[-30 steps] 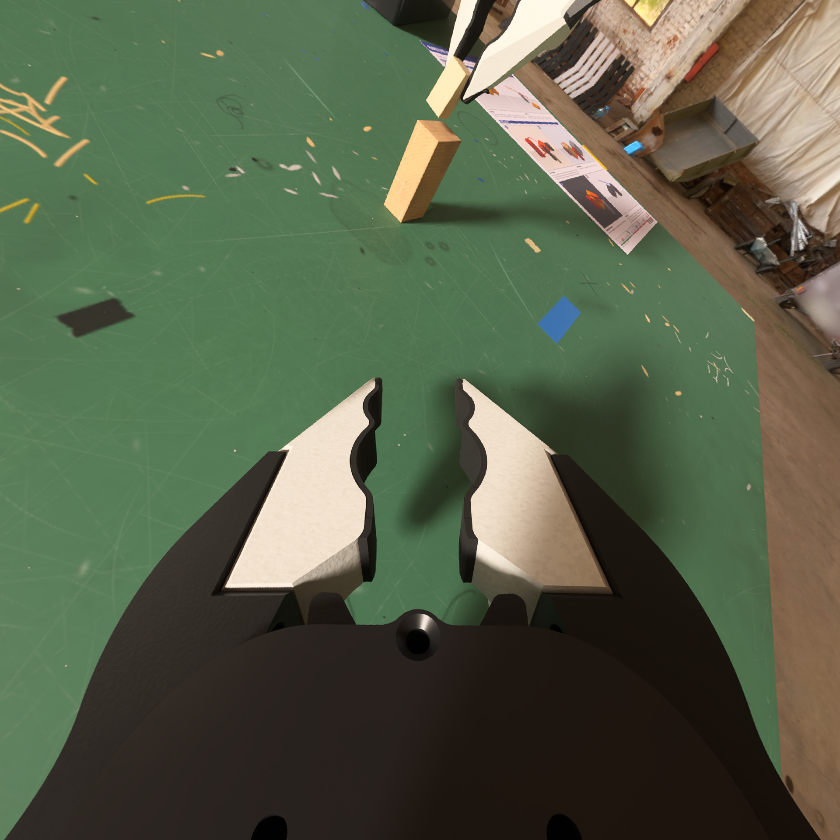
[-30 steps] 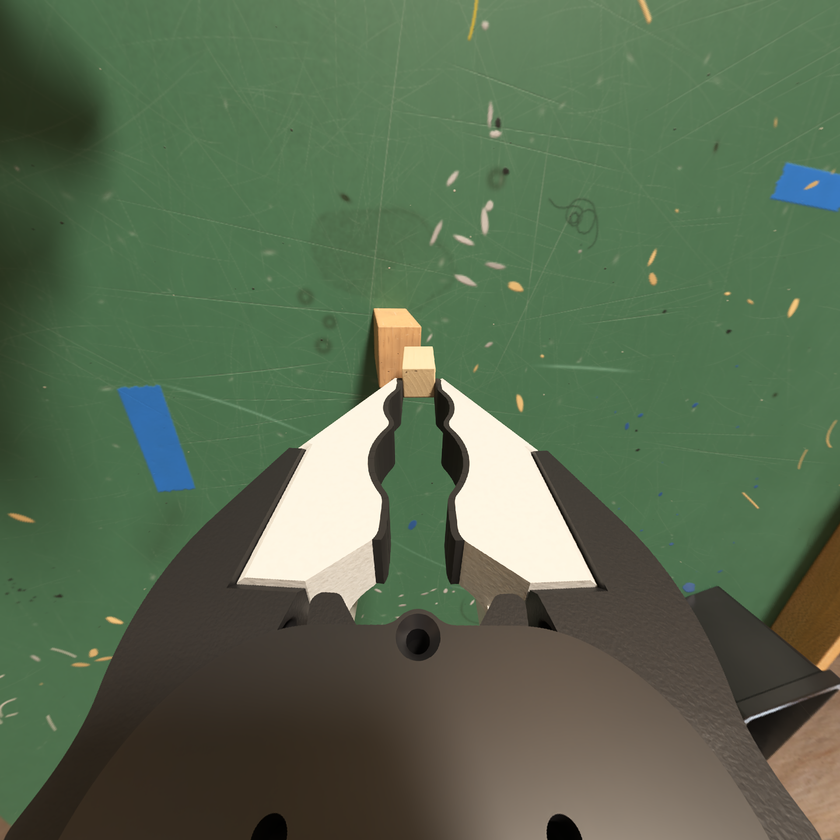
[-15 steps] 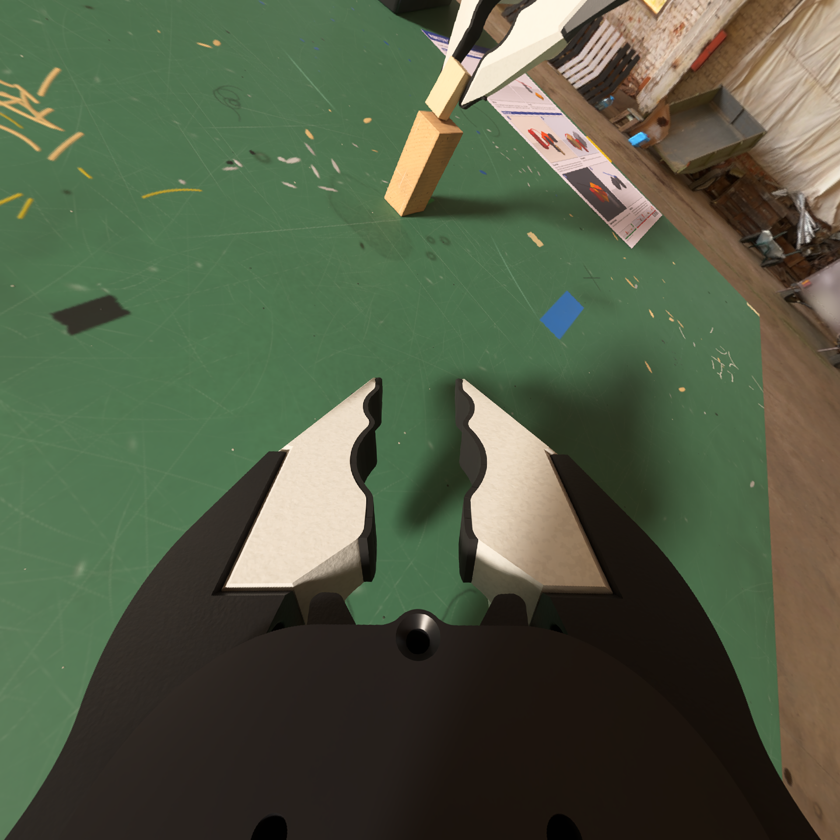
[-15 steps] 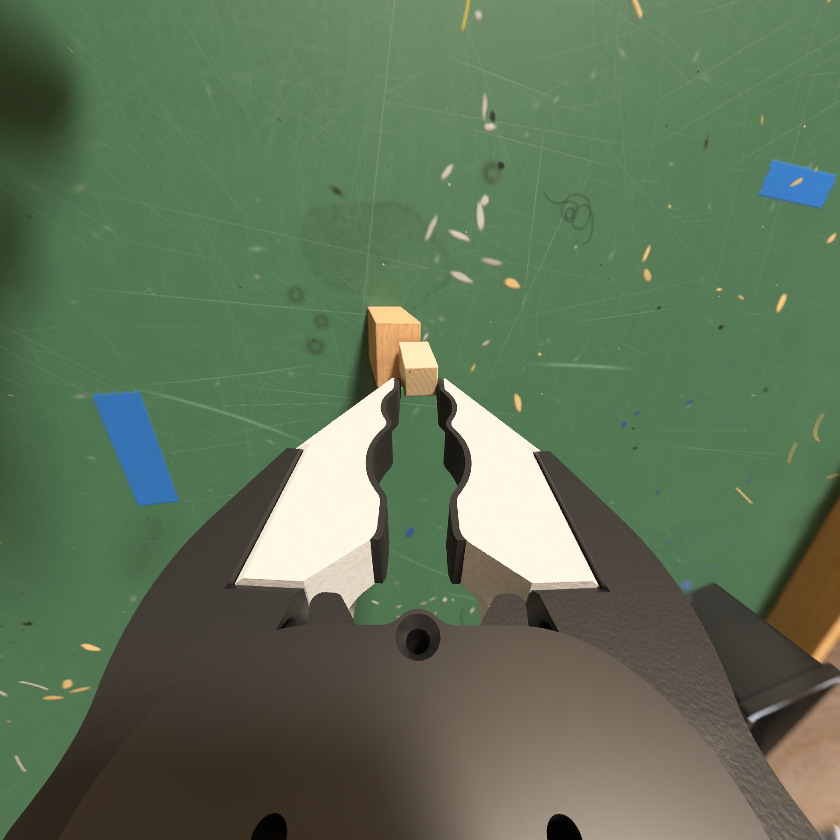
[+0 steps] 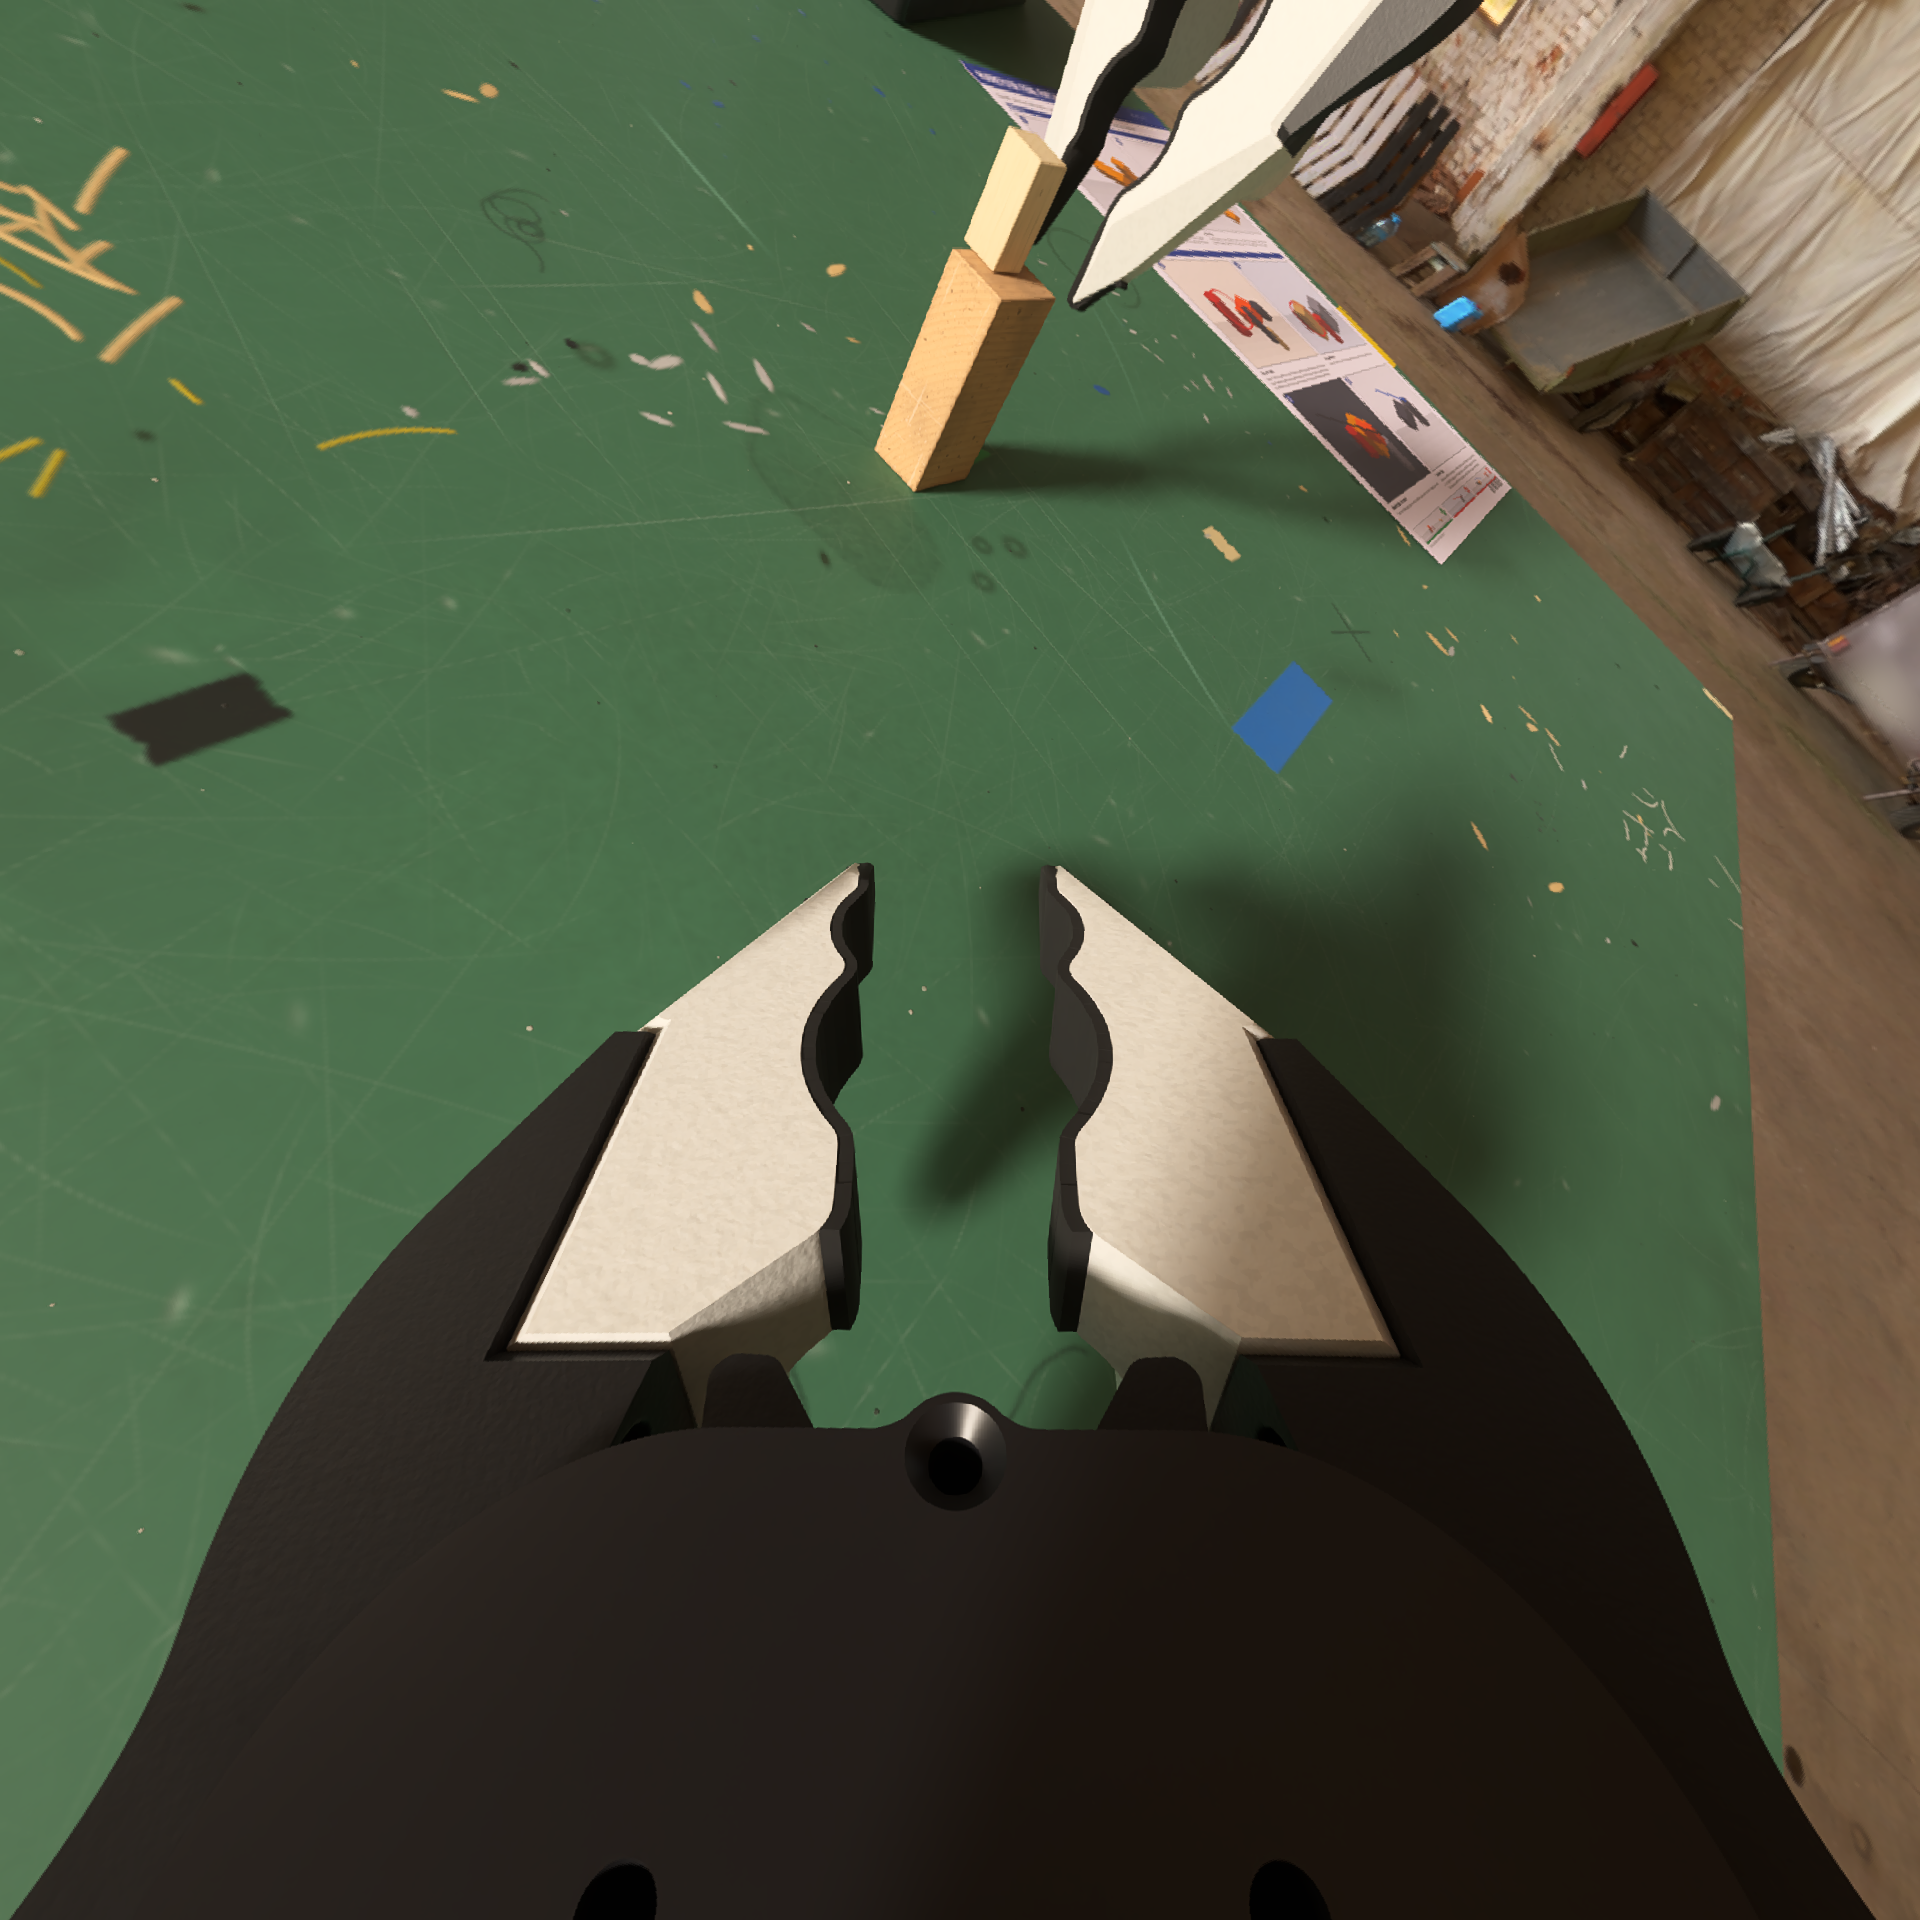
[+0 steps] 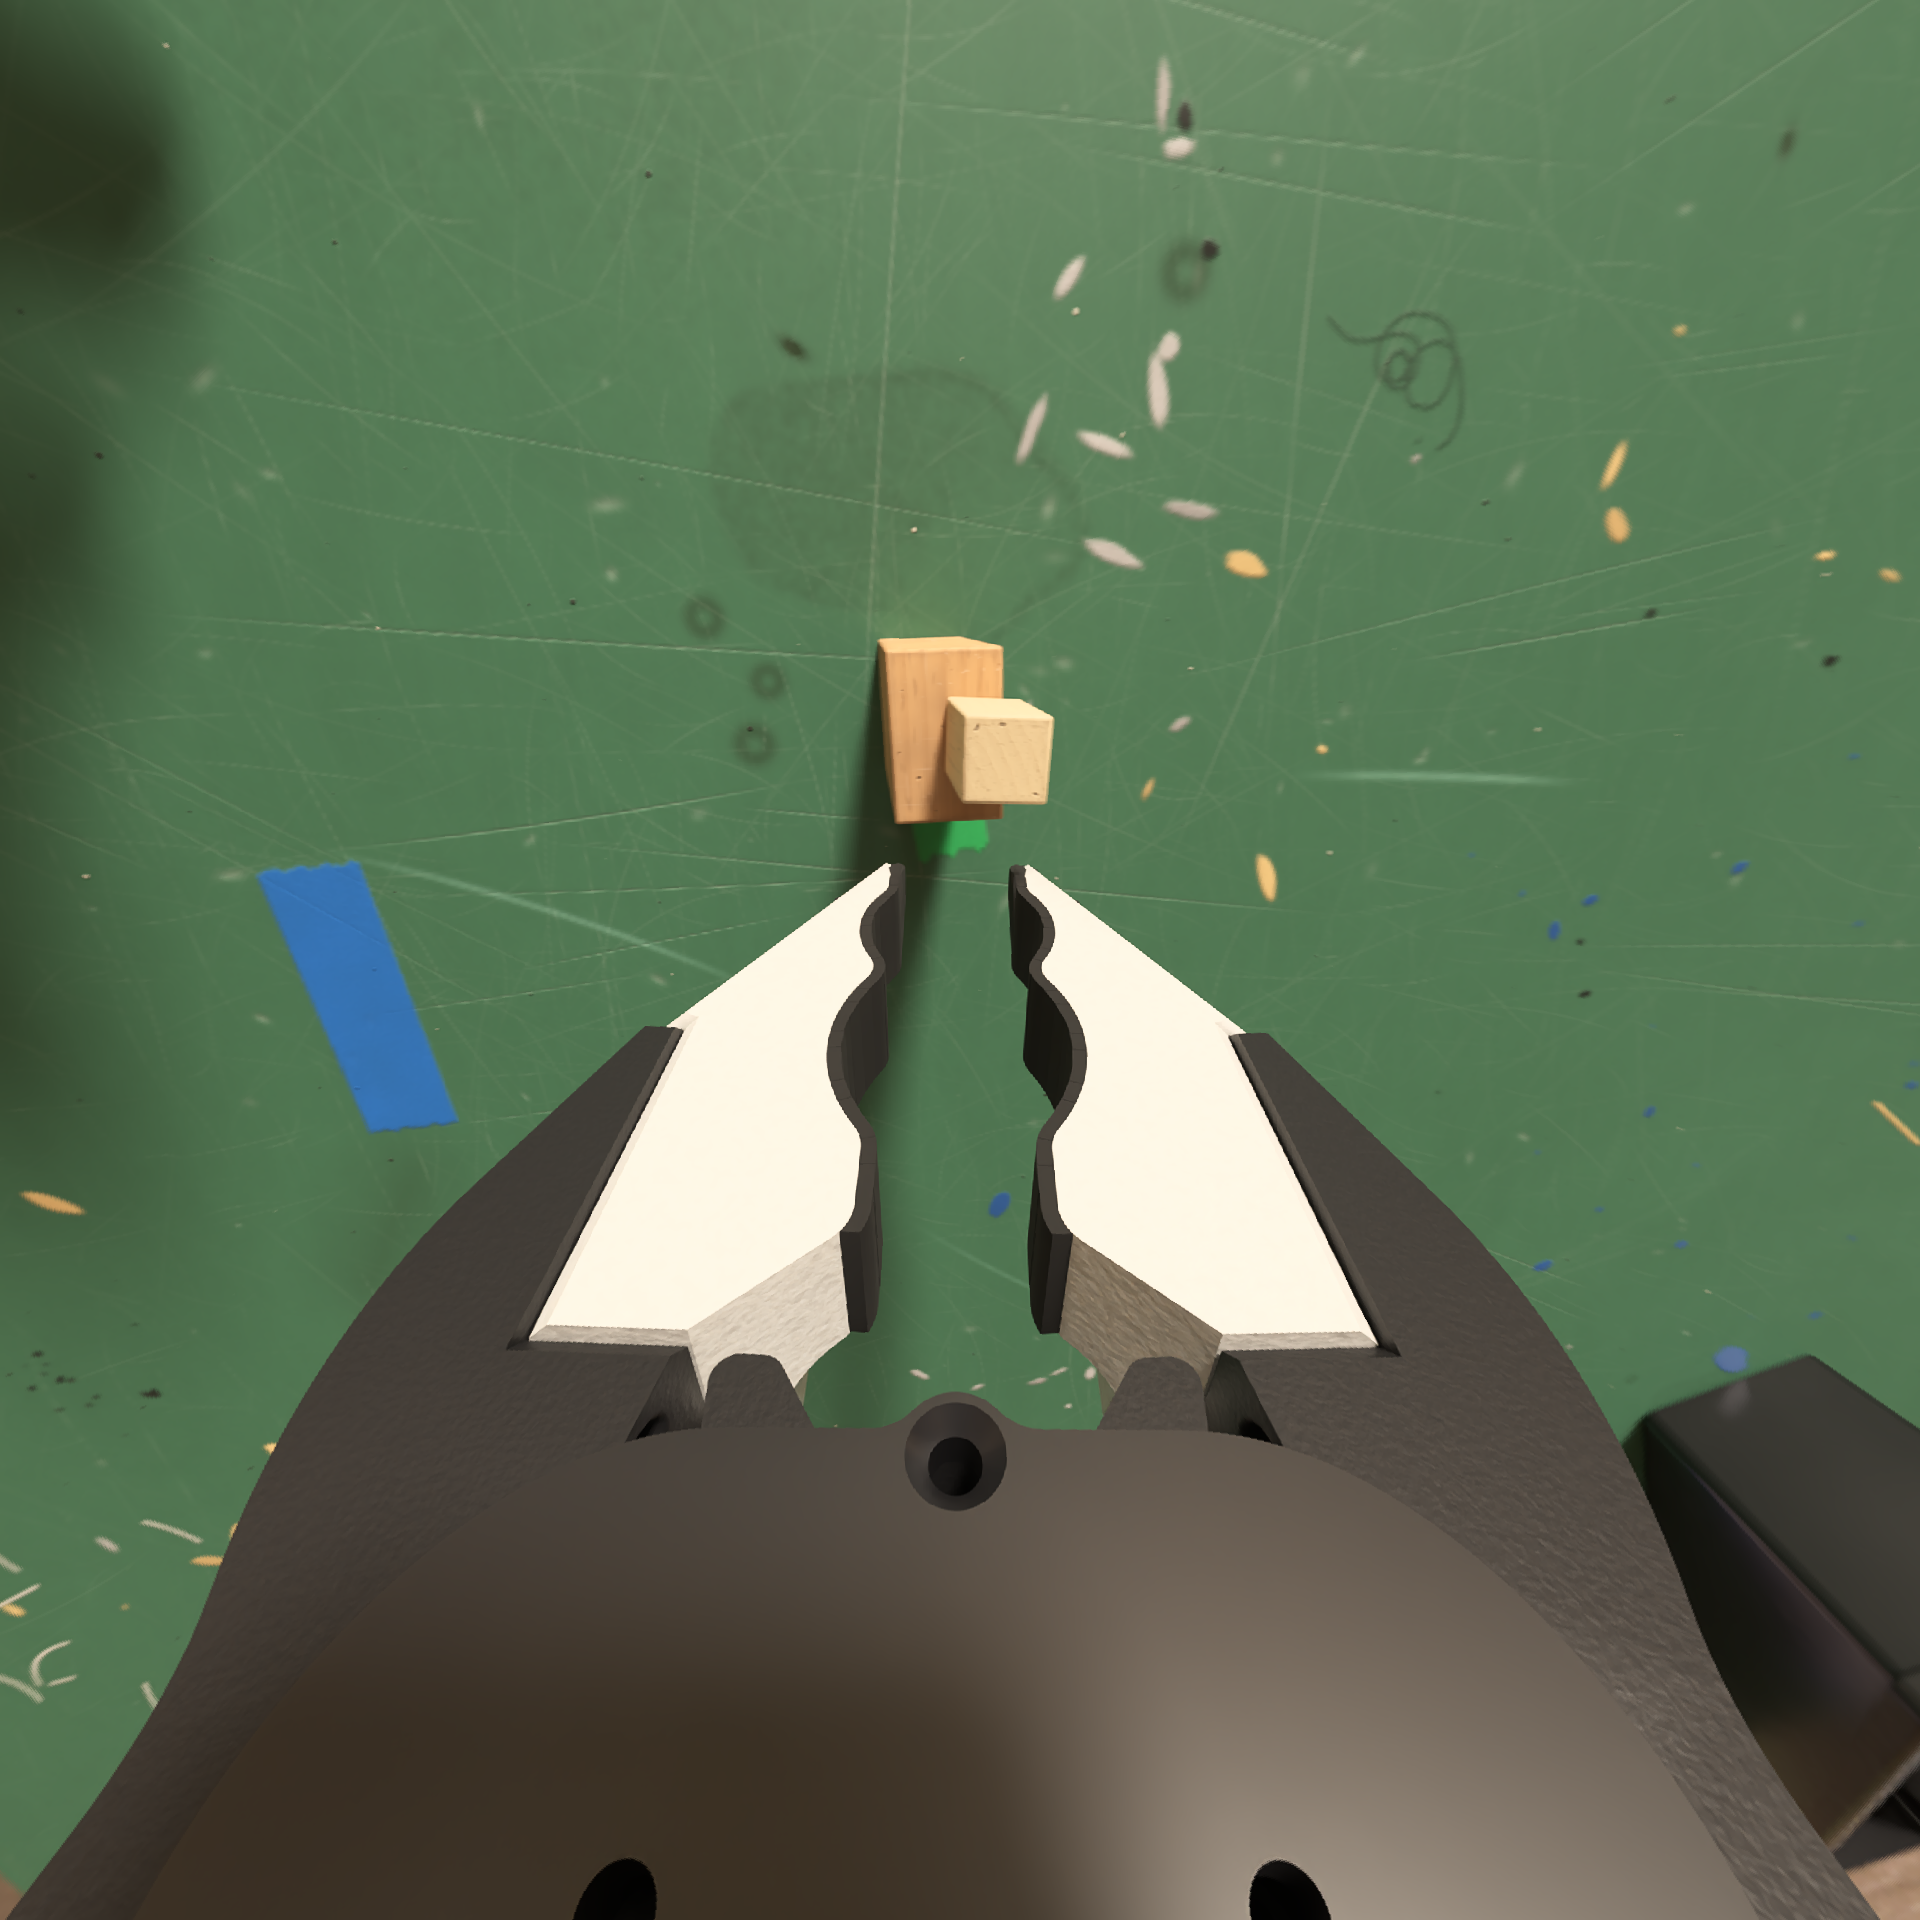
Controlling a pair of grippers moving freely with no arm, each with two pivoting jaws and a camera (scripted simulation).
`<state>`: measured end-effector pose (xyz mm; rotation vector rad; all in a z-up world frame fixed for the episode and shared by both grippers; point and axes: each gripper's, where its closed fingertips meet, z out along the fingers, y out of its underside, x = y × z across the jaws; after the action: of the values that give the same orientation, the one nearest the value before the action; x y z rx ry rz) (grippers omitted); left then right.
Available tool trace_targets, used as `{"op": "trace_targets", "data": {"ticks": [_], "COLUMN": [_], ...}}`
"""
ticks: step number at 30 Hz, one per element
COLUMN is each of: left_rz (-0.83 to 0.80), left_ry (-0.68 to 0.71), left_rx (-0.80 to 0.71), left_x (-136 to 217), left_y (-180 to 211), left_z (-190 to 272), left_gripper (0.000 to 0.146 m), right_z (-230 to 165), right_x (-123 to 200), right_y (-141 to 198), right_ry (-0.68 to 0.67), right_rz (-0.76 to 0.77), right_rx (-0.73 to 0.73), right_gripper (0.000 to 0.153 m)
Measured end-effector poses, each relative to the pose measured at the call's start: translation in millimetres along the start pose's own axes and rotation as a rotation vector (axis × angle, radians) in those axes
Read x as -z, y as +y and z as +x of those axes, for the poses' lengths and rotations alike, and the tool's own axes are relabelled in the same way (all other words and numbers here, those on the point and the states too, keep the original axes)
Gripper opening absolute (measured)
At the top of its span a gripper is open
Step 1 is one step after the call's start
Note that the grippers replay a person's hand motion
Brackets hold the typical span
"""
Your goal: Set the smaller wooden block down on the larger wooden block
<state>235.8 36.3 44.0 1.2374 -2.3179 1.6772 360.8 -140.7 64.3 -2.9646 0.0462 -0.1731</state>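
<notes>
The larger wooden block [image 5: 961, 379] stands upright on the green mat. The smaller, paler wooden block [image 5: 1013, 203] rests on its top end, set toward one side. In the right wrist view I look down on both: the small block [image 6: 997, 764] on the larger block [image 6: 925, 727], just beyond my fingertips. My right gripper [image 6: 956, 868] is open and empty, clear of the small block; it also shows in the left wrist view [image 5: 1065, 265], close beside the stack. My left gripper [image 5: 956, 873] is open and empty above the mat, well short of the blocks.
A blue tape patch [image 5: 1281, 717], a black tape patch [image 5: 197, 717] and a printed sheet [image 5: 1340, 384] lie flat on the mat. The mat ends at a bare wooden table edge [image 5: 1849, 1143] on the right. A black box [image 6: 1808, 1558] stands near my right gripper. Another blue tape strip [image 6: 353, 997] lies left.
My right gripper opened and let go of the small block, which now rests on the larger block. The gripper drew back from it. My left gripper barely moved.
</notes>
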Motion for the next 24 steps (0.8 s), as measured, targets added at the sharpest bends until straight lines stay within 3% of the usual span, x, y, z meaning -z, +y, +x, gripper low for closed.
{"op": "trace_targets", "data": {"ticks": [9,11,19,24], "left_rz": [0.001,-0.001,-0.006,0.001], "left_ry": [0.001,0.002,0.002,0.001], "left_rx": [-0.002,-0.003,-0.006,-0.002], "left_x": [0.0,-0.1,-0.6,0.2], "left_y": [0.1,0.3,0.9,0.3], "left_z": [0.4,0.5,0.8,0.5], "left_gripper": [0.031,0.031,0.031,0.031], "right_z": [9.0,14.3,47.0,81.5], "right_x": [8.9,10.3,-8.1,12.6], "right_y": [-4.3,-4.1,25.1,30.8], "right_ry": [0.143,0.135,0.061,0.101], "right_rz": [0.011,0.045,-0.059,-0.035], "right_rx": [0.042,0.004,-0.073,-0.118], "right_gripper": [0.021,0.023,0.033,0.033]}}
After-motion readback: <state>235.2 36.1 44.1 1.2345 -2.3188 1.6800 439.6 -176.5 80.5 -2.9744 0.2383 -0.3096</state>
